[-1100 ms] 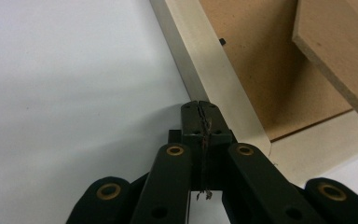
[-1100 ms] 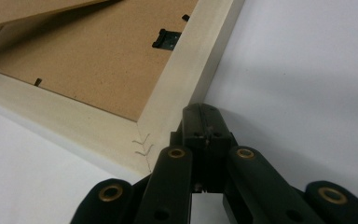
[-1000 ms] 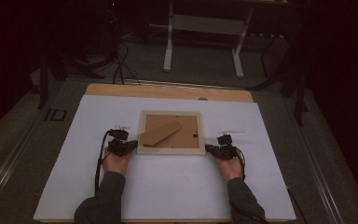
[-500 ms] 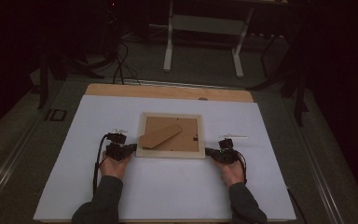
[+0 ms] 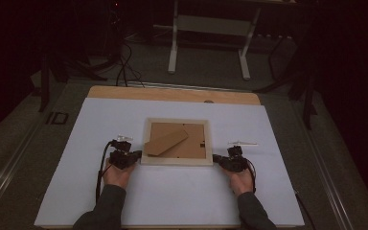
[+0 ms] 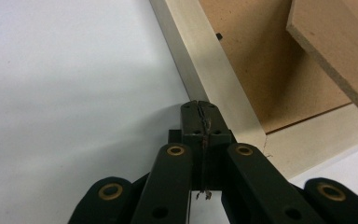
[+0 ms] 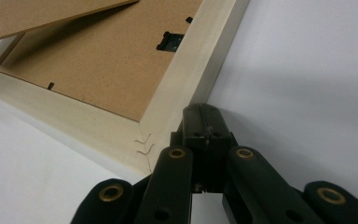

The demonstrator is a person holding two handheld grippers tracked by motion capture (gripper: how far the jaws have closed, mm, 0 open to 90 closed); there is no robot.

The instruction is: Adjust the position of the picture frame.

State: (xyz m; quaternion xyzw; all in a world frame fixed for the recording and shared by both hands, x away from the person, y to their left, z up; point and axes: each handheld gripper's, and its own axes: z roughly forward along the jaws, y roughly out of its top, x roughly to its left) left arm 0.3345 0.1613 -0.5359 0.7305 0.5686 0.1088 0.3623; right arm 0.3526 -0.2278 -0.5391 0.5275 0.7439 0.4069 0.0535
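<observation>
I have a picture frame (image 5: pixel 177 142) lying face down in the middle of the white counter (image 5: pixel 172 201), its brown backing board up and the stand flap (image 5: pixel 166 142) raised at a tilt. My left gripper (image 5: pixel 135 155) sits at the frame's near left corner and my right gripper (image 5: pixel 216 157) at its near right corner, both with jaws pressed together and pinching nothing. Each tip (image 6: pixel 199 108) looks to be touching or just beside the frame's outer edge. My worry is uneven pressure: if one side pushes harder, the frame could spin or skid across the smooth sheet. A tip riding up over the rim could also catch the loose flap.
</observation>
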